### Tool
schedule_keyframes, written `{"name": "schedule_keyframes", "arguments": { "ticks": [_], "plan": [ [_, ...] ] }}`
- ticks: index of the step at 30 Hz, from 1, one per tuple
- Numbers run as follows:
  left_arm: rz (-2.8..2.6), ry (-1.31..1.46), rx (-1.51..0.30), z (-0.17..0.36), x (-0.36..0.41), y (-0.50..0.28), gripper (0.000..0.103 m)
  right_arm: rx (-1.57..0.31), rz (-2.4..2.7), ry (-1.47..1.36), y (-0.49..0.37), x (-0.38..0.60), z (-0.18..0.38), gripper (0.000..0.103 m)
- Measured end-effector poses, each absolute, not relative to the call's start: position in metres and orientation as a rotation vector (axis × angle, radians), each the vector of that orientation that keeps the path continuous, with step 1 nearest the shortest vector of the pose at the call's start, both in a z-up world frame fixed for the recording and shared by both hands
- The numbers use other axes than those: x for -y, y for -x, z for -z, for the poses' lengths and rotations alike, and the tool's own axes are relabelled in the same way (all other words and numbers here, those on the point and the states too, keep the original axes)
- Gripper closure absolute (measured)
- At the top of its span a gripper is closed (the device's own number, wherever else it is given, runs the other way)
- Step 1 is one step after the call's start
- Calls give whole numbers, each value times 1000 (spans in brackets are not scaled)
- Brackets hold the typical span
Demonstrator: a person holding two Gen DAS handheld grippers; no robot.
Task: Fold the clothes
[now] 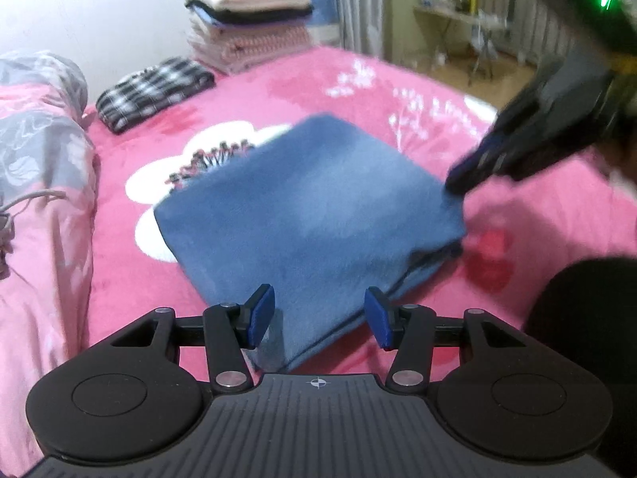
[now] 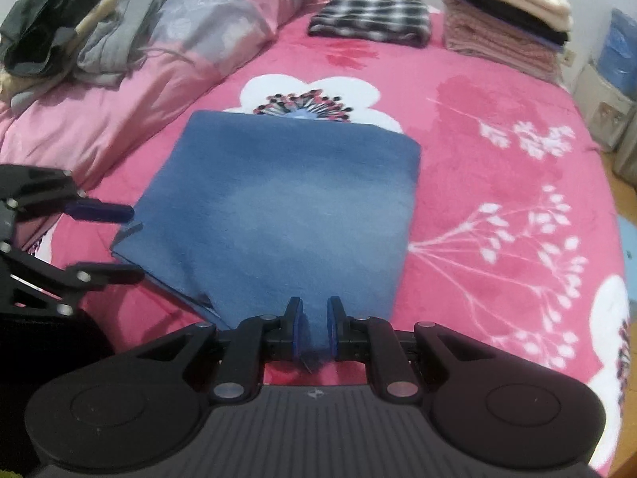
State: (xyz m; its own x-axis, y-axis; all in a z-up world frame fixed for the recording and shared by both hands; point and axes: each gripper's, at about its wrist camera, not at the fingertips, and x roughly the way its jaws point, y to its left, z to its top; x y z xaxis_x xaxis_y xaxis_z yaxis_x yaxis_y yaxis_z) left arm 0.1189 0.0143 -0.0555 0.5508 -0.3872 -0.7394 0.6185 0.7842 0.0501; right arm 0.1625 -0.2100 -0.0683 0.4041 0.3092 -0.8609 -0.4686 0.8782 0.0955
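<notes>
Right tongs [image 2: 314, 328] pinch a corner of the folded blue fleece garment [image 2: 278, 207] on the pink floral bed [image 2: 497, 151]; left tongs [image 1: 320, 316] gape empty (apparently just above it). Keep layered edges aligned.

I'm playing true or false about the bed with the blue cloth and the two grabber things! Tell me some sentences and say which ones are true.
1. The right gripper is pinching a corner of the blue cloth. True.
2. The left gripper is squeezed shut on the cloth. False: its fingers are spread apart, with the cloth's near edge between them.
3. The blue cloth is hanging in the air. False: it lies folded flat on the pink bedspread.
4. A black and white checked garment lies folded beside a stack of folded clothes. True.
5. The stack's top piece is blue. False: it is cream coloured.
</notes>
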Motion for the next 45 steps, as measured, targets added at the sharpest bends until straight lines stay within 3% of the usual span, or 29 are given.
{"name": "schedule_keyframes", "arguments": {
  "ticks": [5,11,19,26,31,37,41,45],
  "plan": [
    [571,-311,-818,66,-10,-130,53,-1094,-494,229,-167,191,107,89],
    [527,-300,-864,80,-5,-144,53,-1063,-493,316,-157,183,110,88],
    [510,-231,-718,52,-9,-171,53,-1042,-484,289,-154,186,113,88],
    [415,-112,-852,106,-24,-217,52,-1042,-490,248,-155,192,112,88],
    [411,-145,-840,85,-29,-211,54,-1025,-490,232,-153,194,113,88],
    [536,-264,-704,56,3,-220,54,-1009,-498,204,-153,198,115,87],
    [531,-367,-760,90,29,-254,54,-1008,-524,178,-154,204,114,87],
    [533,-213,-816,98,11,-277,55,-1010,-562,124,-158,215,114,87]
  ]
}}
